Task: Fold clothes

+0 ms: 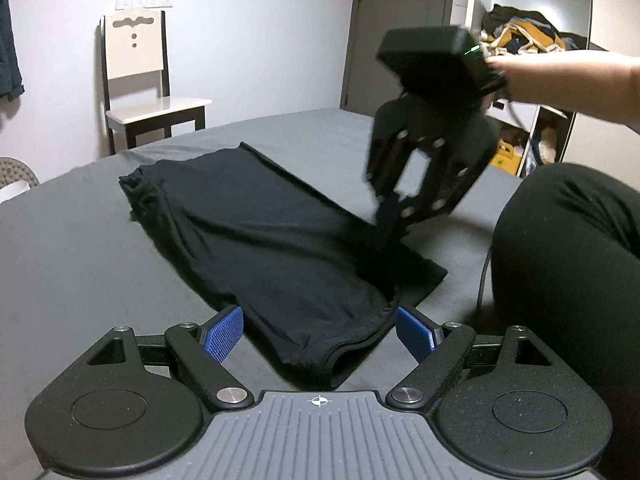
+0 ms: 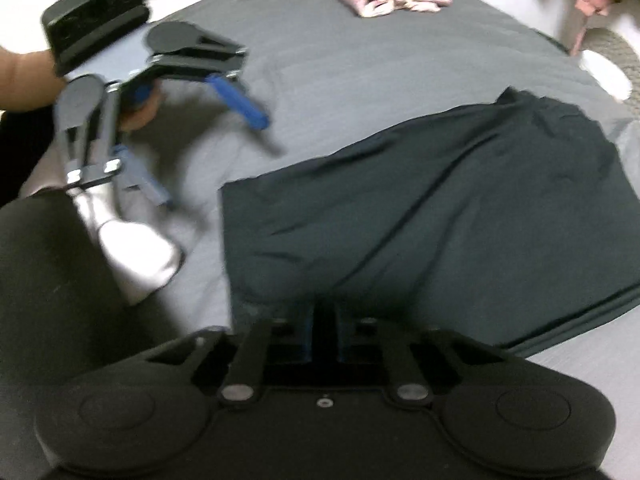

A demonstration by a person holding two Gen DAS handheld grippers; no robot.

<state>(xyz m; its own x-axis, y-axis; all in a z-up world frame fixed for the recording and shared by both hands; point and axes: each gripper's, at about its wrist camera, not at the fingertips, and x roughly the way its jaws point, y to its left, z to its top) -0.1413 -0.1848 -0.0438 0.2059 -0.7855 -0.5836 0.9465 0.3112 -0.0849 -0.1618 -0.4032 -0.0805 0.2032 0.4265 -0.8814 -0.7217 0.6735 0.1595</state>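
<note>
Between the wide-open jaws of the left gripper (image 1: 319,332) lies the black garment's (image 1: 256,240) untouched hem. Right gripper (image 1: 386,220) jaws pinch its far edge; on the bed (image 1: 80,240), folding seems partly done.

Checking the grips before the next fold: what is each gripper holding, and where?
The right gripper pinches the black garment at its side edge; the left gripper is open, holding nothing.
</note>
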